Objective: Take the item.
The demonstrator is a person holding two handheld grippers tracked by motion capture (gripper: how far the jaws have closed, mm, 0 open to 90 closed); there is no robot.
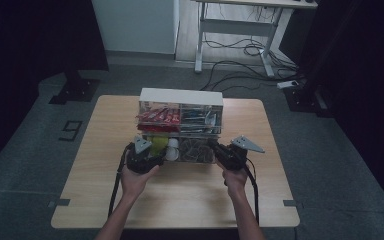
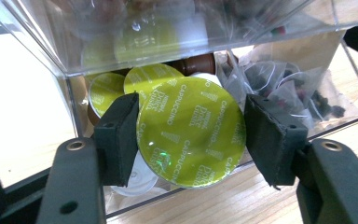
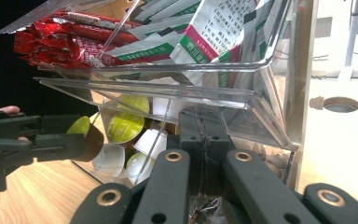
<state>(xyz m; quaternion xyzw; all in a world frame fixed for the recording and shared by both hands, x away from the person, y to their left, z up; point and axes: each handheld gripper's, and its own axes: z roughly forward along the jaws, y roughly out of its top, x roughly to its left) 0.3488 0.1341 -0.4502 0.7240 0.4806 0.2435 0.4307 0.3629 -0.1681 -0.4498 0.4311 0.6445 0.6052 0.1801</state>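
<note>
Left gripper (image 2: 191, 135) clamped across a green-lidded coffee capsule (image 2: 191, 133), pads (image 2: 119, 135) pressing on opposite edges of the foil lid, capsule held just outside the open lower drawer (image 2: 354, 84) of a clear organiser (image 1: 181, 96) on the table (image 1: 180, 200). Right gripper (image 3: 200, 135) fully closed, jaws pinched on the front of that same drawer — apparently on its wall, though the exact contact is hard to read.

Main risk: grip sits on the thin rim only, so a tilt or a bump could let the capsule swivel or slip out and roll off the table. Snagging likely on the clear upper drawer front (image 2: 135, 42) hanging directly overhead. Releasing the right grip early could let the drawer slide or the whole box shift.

Crowded nearby — more capsules (image 2: 103, 91) piled behind, tea bags (image 2: 279, 79) in the neighbouring compartment, red sachets (image 3: 60, 39) and green-striped packets (image 3: 205, 42) in the drawers above.
</note>
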